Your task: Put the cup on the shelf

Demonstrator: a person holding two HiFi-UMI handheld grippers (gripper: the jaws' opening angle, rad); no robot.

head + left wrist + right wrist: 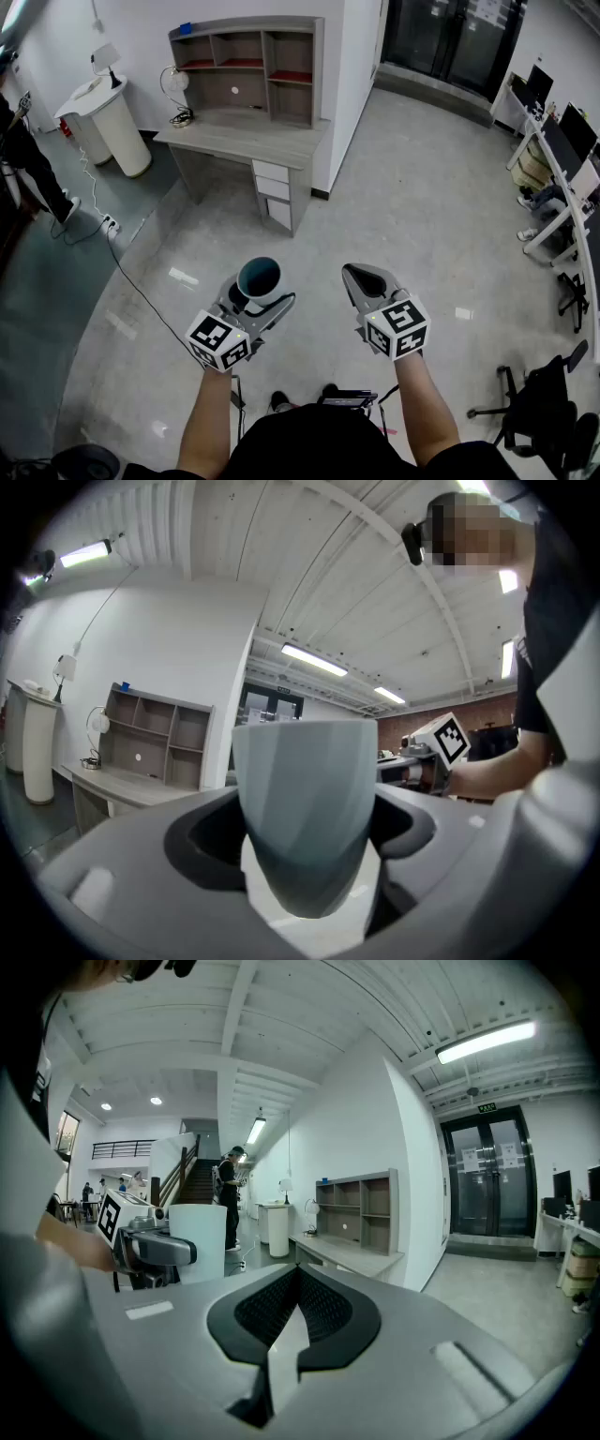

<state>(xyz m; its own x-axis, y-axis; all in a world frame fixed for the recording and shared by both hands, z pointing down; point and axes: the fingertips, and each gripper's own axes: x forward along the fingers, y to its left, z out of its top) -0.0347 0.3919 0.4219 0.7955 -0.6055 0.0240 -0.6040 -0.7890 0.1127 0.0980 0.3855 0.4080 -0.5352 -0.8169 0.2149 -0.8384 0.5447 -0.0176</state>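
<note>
A pale grey cup (260, 278) with a dark teal inside stands upright between the jaws of my left gripper (255, 298), which is shut on it. In the left gripper view the cup (305, 808) fills the middle, the jaws pressing both its sides. My right gripper (367, 281) is held level beside it, shut, with nothing between its pads (292, 1297). In the right gripper view the cup (198, 1237) shows at the left. The grey shelf unit (247, 70) with red-lined compartments sits on a desk (246, 141) well ahead, against the white wall.
A white round cabinet (106, 125) stands left of the desk, and a cable (131, 281) trails over the floor. A person (28, 150) stands at the far left. Desks with monitors (562, 159) and office chairs (544, 412) line the right side. Glass doors (455, 42) lie beyond.
</note>
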